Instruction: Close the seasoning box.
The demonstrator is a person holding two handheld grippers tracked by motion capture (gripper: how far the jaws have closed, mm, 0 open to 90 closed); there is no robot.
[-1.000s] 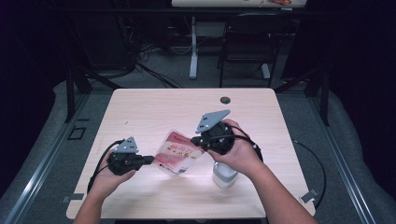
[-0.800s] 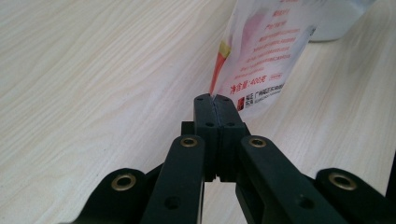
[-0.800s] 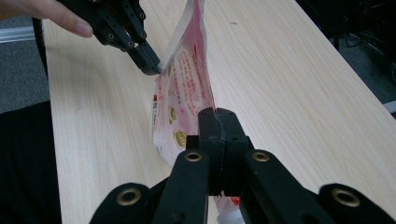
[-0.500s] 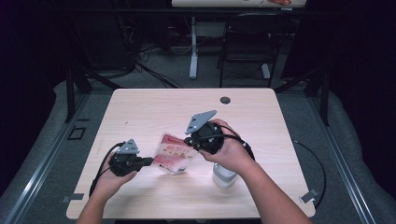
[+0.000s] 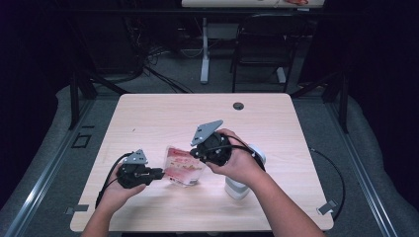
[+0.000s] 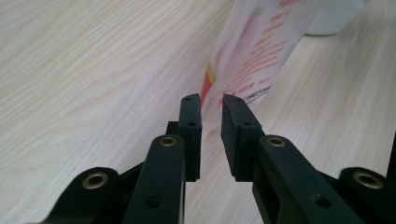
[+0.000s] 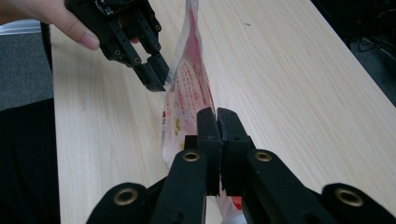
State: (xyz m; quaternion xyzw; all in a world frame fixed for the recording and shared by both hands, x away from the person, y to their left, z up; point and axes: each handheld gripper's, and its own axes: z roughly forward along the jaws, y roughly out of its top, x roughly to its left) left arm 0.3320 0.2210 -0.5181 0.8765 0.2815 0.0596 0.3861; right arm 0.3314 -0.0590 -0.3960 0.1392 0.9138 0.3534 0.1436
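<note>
Loosened left tool [image 6: 211, 105] flanks packet [image 5: 184, 167]; right tool [image 7: 218, 116] pinches it.

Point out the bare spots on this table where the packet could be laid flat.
The far half of the table is bare up to the small dark grommet, and so is the near right corner. The near middle is crowded: the packet, both hand-held grippers and the white cylinder.

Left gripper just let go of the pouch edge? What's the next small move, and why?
Probably re-close the left gripper on the edge of the pouch. Its jaws have just been opening and now stand apart, with the pouch's corner just beyond the tips. The right gripper is clamped on the other edge, so one side hangs unsupported.
</note>
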